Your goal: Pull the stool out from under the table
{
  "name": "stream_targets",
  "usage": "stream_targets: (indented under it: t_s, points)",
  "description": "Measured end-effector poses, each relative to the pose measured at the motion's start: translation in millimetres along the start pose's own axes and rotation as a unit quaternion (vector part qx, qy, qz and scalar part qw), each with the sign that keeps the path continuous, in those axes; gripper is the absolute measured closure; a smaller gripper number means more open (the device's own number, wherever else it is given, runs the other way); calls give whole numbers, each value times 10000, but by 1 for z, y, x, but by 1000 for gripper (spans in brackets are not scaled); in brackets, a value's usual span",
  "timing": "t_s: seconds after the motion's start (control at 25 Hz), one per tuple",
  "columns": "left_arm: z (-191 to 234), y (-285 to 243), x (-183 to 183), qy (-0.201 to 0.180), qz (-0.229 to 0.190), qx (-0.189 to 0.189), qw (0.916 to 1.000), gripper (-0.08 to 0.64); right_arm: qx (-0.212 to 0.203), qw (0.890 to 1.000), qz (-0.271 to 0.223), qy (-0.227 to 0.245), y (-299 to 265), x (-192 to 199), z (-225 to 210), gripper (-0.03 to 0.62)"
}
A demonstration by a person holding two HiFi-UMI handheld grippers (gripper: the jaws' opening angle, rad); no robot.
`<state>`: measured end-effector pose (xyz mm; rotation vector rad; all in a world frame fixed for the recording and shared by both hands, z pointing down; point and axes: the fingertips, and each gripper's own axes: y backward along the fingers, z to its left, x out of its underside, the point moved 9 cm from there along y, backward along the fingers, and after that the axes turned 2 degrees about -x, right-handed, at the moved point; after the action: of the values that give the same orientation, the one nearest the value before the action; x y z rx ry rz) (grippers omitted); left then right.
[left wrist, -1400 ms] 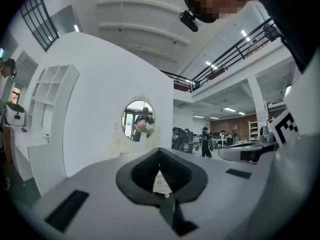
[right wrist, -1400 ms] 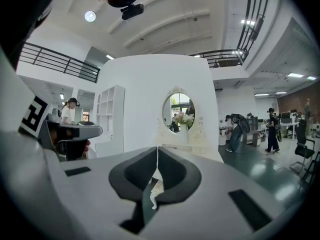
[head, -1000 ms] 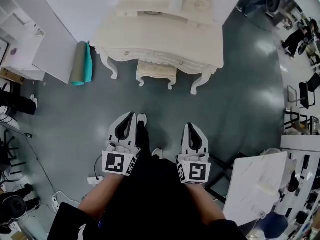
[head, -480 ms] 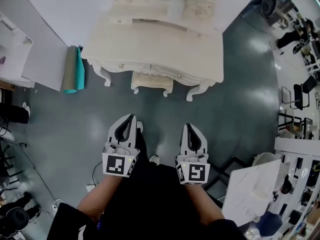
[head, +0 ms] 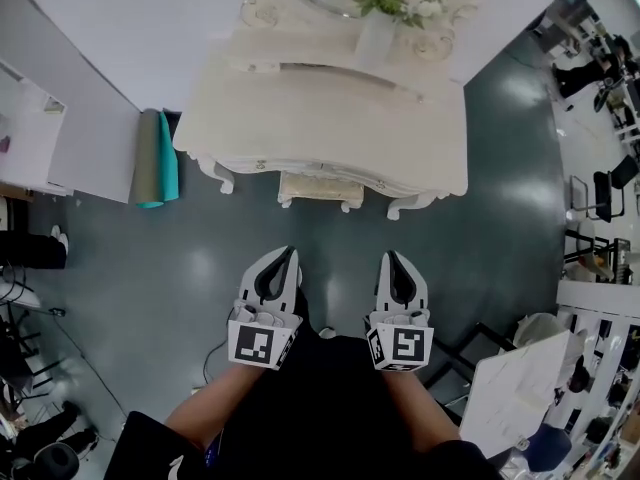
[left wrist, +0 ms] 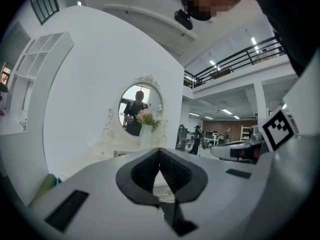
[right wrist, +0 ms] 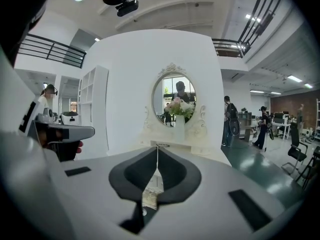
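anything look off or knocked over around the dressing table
Nothing stands out. The stool sits tucked under the dressing table, the vase of flowers stands upright on top, and the rolled mats sit tidily beside it.

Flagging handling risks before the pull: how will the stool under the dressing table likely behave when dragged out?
The stool looks small, with short curved legs, so it is probably light and rigid. On the glossy floor it should slide easily, though a high pull might tip it.
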<state>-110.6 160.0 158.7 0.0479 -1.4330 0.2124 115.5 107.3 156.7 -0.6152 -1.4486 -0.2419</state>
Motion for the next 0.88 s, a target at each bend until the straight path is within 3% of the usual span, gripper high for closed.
stream_targets:
  t_s: [0.24, 0.44, 0.72, 0.88]
  points:
    - [34, -20, 8, -25, 167, 95, 9998, 557, 7, 9999, -84, 58, -27, -8, 7, 574]
    - [37, -32, 12, 249, 286, 439, 9983, 557, 64, 9999, -135, -33, -42, 0, 8, 572]
    - [50, -44, 42, 65, 611, 297, 9977, 557, 52, 9998, 58, -178, -56, 21, 4, 572]
    - [57, -73, 51, 532, 807, 77, 9953, 557, -50, 9992, 171, -355, -78, 40, -14, 572]
